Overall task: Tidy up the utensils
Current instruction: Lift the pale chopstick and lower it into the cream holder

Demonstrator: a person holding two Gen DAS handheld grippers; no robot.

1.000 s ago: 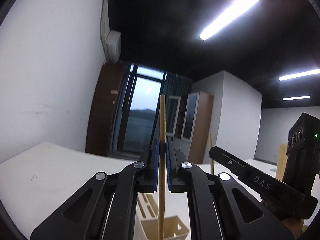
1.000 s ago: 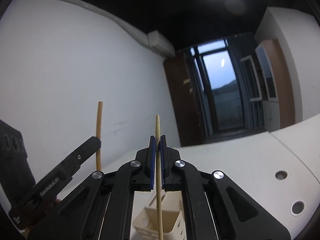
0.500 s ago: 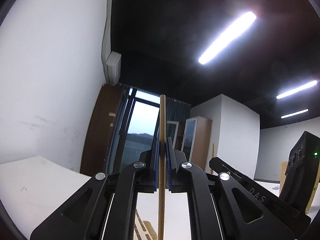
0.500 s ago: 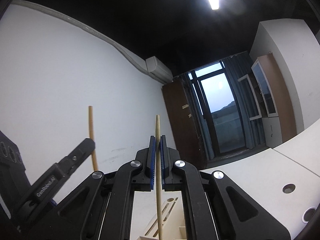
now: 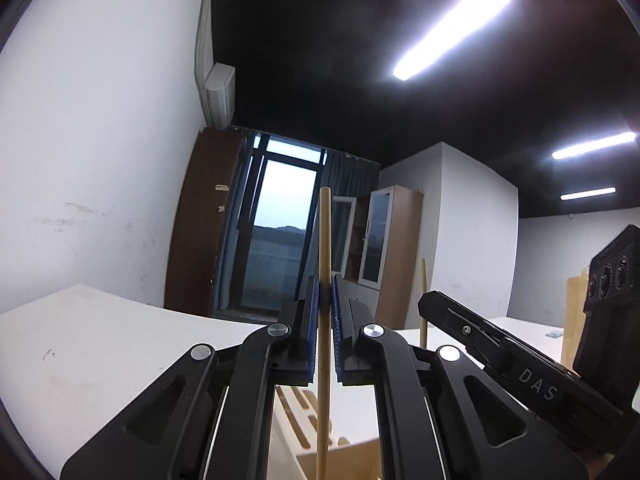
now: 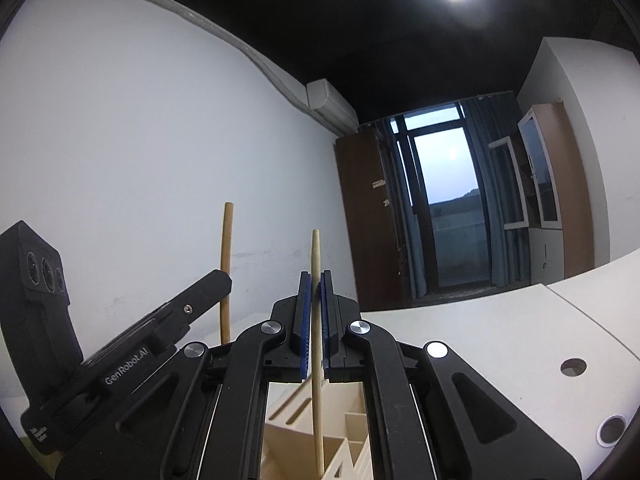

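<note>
Chopstick (image 5: 323, 344) upright, clamped between our left gripper (image 5: 325, 320) pads | second chopstick (image 6: 317, 320) clamped likewise in our right gripper (image 6: 316, 312) | below both fingers, cream compartmented utensil holder (image 6: 352, 428), lower end over a compartment, contents unclear | beyond: white table (image 6: 480, 340), window (image 5: 280, 236)

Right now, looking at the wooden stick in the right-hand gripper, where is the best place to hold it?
Mid-shaft, squeezed from both sides, much as the right gripper holds the wooden stick now. The stick is thin, round and upright, so flat pads closing across it level keep it vertical for lowering into the utensil holder below.
</note>
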